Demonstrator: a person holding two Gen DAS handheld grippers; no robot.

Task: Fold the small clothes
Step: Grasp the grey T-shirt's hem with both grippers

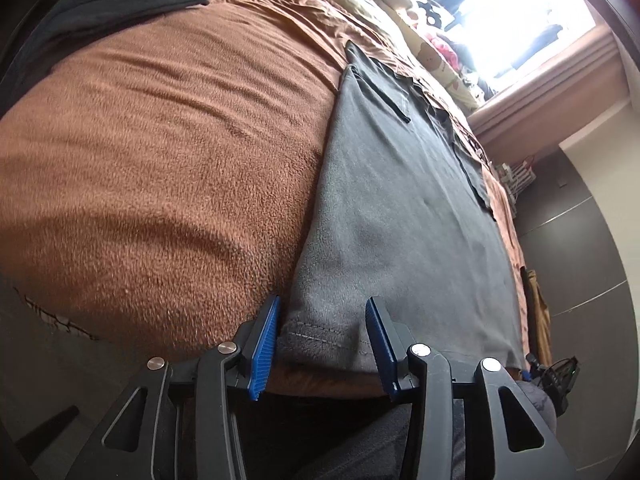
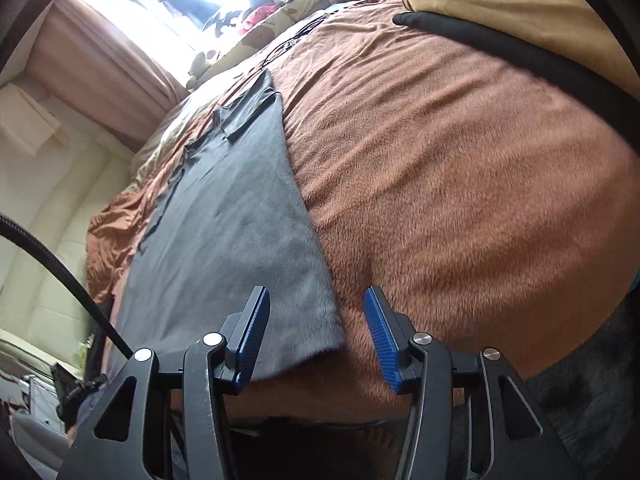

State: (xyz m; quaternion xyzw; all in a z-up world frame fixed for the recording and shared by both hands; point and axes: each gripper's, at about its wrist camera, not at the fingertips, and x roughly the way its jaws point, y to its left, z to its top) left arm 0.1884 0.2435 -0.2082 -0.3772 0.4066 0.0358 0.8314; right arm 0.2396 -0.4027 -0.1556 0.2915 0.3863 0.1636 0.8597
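A dark grey garment [image 1: 400, 208] lies flat on the bed's brown fleece blanket [image 1: 160, 168], running from lower centre toward the upper right of the left wrist view, with sides apparently already folded in. It looks soft, light and limp, likely to sag and cling to the fleece unless lifted at two corners together.

The left claw [image 1: 322, 344] is spread, its blue pads straddling the near hem corner without pinching it. The right claw [image 2: 316, 340] is also spread, around the opposite near corner at lower centre of its view. These hem corners look like the sensible holds.

No brand, label or writing can be read.
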